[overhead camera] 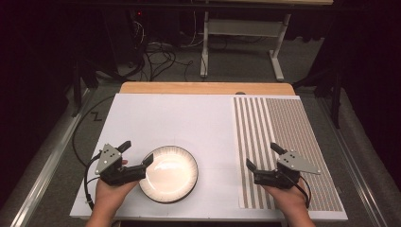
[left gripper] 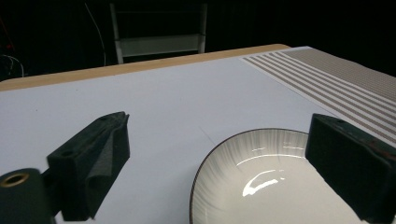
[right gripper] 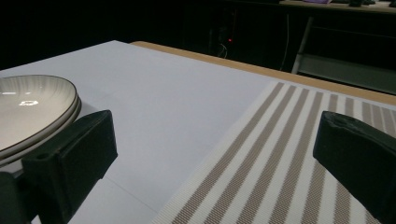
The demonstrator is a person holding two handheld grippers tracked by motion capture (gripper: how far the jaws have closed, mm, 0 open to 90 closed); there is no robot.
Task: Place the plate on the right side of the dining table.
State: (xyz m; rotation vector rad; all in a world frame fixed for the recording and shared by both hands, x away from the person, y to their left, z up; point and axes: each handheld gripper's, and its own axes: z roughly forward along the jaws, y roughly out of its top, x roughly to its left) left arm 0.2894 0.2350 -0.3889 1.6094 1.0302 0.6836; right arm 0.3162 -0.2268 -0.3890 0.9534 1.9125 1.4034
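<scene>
My left hand-held gripper (overhead camera: 137,152) is spread open at the near left of the counter (overhead camera: 179,113), one jaw out over bare white surface, the other at the left rim of the plate (overhead camera: 169,173). My right hand-held gripper (overhead camera: 262,157) is open too, empty, sitting over the striped placemat (overhead camera: 293,127) near its left border, well apart from the plate.

The plate is white with a dark rim and fine radial lines, near the front edge, left of centre. Between it and the placemat lies a broad strip of bare white sheet, and the whole far half of the sheet is free room.

In my left gripper view the plate's (left gripper: 261,177) bowl runs under the right-hand jaw, with the other jaw over the sheet. My right gripper view catches the rim side-on, and there it looks like two plates (right gripper: 32,109) stacked, which the high view does not reveal.

A strip of wood edges the counter at the back. Beyond it are dark floor, tangled cables (overhead camera: 156,54) and a white metal frame (overhead camera: 241,33).
</scene>
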